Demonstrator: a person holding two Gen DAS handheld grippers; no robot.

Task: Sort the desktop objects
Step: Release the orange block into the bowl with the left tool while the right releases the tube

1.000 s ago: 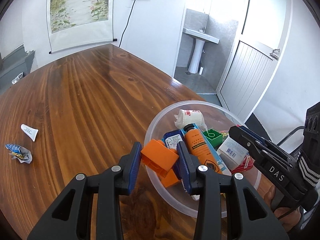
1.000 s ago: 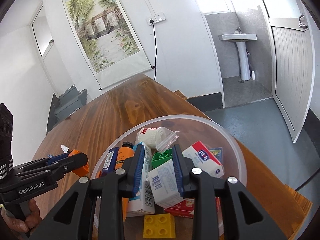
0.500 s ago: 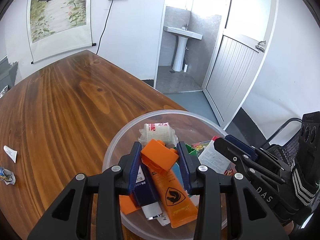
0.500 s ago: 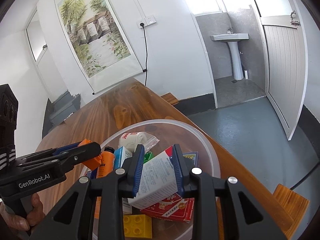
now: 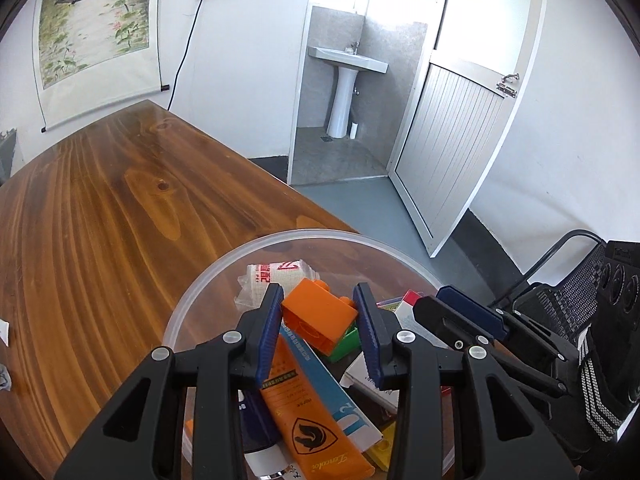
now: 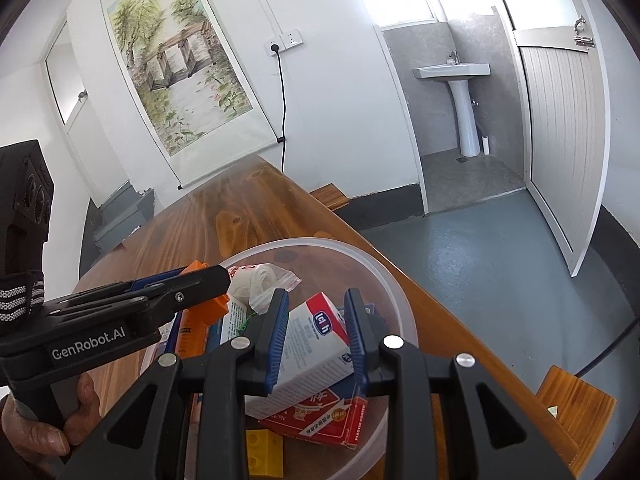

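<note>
The left tongs (image 5: 318, 322) are clenched on an orange plastic building brick (image 5: 318, 317), held above the clear round plastic bowl (image 5: 208, 280). The right tongs (image 6: 316, 330) grip a white cardboard carton with a red end (image 6: 316, 344), likewise over the bowl, just beside the left pair.

Progress: the sort appears well advanced. The bowl, standing at the right edge of the brown wooden worktop (image 5: 100, 220), already holds a wrapped white gauze roll (image 5: 276, 278), an orange tube (image 5: 320, 436), a green brick (image 5: 346, 340), a yellow brick (image 6: 264, 454) and a red card box (image 6: 324, 420). Both held items are not yet released. At the left edge of the worktop a small white scrap (image 5: 4, 330) and a crumpled wrapper (image 5: 3, 376) lie outside the bowl, presumably left to collect.

Pose: both tools point forward and downward into the bowl. The person's left hand (image 6: 36, 428) grips its handle low, near the front edge.
</note>
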